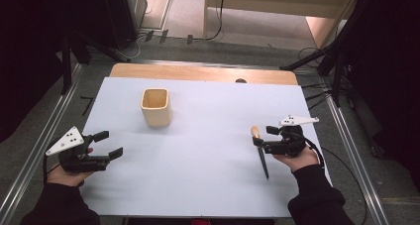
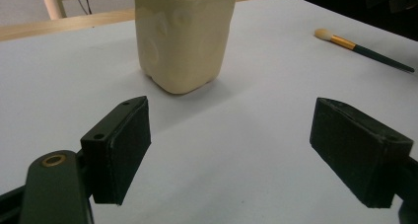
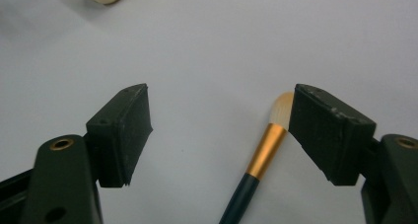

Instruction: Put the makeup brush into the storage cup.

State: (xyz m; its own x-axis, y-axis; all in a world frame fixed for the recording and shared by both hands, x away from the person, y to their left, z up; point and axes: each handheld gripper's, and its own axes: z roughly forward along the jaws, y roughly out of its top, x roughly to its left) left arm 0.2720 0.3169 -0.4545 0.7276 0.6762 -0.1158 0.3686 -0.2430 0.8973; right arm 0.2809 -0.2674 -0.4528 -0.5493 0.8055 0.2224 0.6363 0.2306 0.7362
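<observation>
A cream square cup (image 1: 156,107) stands upright on the left half of the white sheet; the left gripper view has the cup (image 2: 183,36) just ahead of the jaws. A makeup brush (image 1: 259,153) with pale bristles, gold ferrule and dark handle lies flat on the right half. My right gripper (image 1: 264,136) hovers over its bristle end, open. In the right gripper view the brush (image 3: 259,160) lies on the sheet between the wide jaws, close to the right one, and the gripper (image 3: 222,130) grips nothing. My left gripper (image 1: 110,144) is open and holds nothing (image 2: 229,135). The brush (image 2: 365,50) is far right there.
The white sheet (image 1: 198,185) covers a wooden table whose bare far edge (image 1: 198,72) shows. Metal rails (image 1: 39,145) run along both sides. Dark stands and cables stand on the floor beyond the table's corners.
</observation>
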